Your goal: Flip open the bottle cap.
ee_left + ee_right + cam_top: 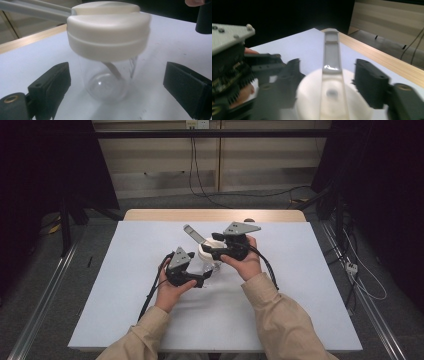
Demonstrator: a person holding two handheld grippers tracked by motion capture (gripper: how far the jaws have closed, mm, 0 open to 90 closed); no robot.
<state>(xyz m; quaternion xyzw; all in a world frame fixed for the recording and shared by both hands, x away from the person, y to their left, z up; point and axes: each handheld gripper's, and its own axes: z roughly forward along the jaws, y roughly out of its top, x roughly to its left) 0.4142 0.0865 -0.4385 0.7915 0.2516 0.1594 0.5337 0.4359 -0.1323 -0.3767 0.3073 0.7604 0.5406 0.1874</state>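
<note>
A clear jar (107,82) with a wide white lid (107,32) stands mid-table on the white board (115,290). A grey handle (332,52) runs across the lid's top and sticks out toward the far left (192,234). My left gripper (117,92) is open, its jaws well apart on either side of the jar's clear body and not touching it. In the high view the left gripper (202,280) sits just in front of the jar (209,266). My right gripper (329,85) comes from the right and has its jaws against opposite edges of the lid (209,251), which looks blurred.
The white board lies on a wooden table whose far edge (215,215) shows beyond it. Black cables trail from both grippers toward the person's sleeves (280,320). Dark curtains and frame posts flank the table; the floor behind carries cables.
</note>
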